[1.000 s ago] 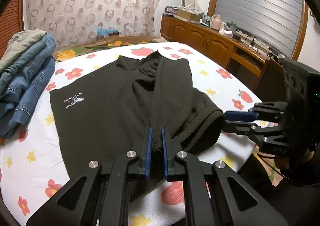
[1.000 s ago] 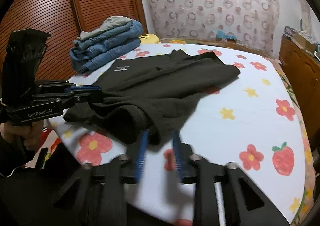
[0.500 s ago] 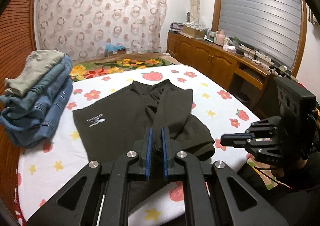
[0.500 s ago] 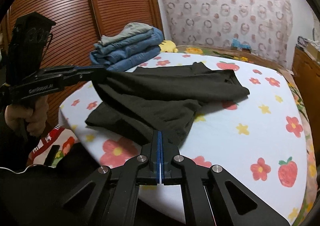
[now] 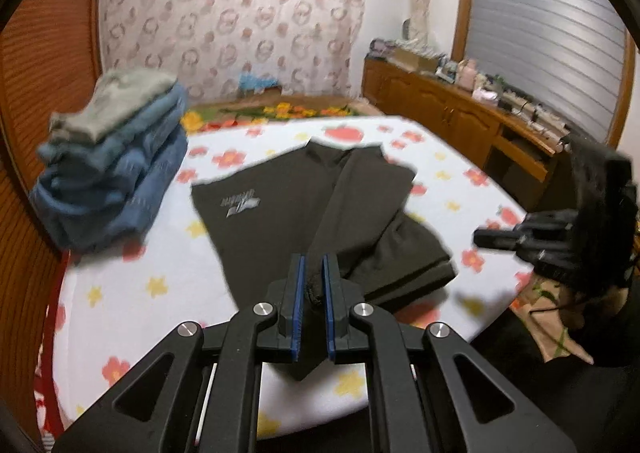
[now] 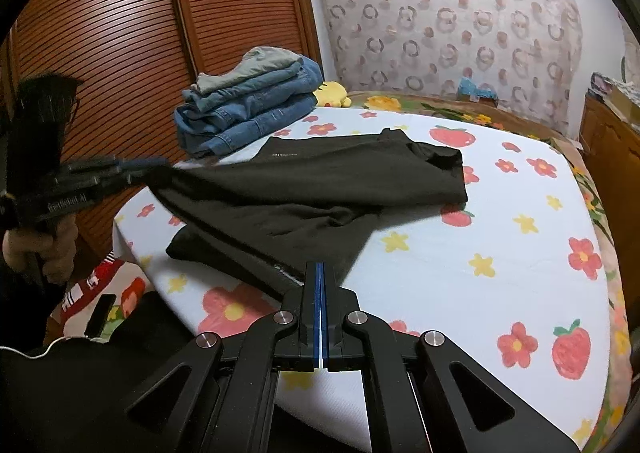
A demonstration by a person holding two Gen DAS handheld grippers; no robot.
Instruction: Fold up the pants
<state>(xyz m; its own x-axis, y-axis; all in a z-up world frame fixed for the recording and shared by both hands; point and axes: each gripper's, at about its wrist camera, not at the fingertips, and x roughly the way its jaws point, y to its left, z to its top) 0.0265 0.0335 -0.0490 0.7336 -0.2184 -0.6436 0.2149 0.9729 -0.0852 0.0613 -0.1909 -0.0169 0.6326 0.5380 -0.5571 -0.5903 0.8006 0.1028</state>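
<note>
Already mid-fold, I have one leg of the pants up off the bed.

Left first: my left gripper [image 5: 313, 285] is clamped on a pinch of dark hem, the leg stretching away toward 12 o'clock over the pants [image 6: 320, 189] spread on the flowered sheet [image 6: 500, 253]. At 10 o'clock sits the folded denim stack [image 6: 248, 109]. Right: my right gripper [image 6: 321, 281] has its pads together and, as far as I can see, nothing between them, the near cuff lying just beyond at 11 o'clock. My worry: with one corner held, the leg may twist or drag the layers askew.

Flowered bed [image 6: 500, 253] carries black pants [image 6: 320, 189] and stacked jeans [image 6: 252, 105].
</note>
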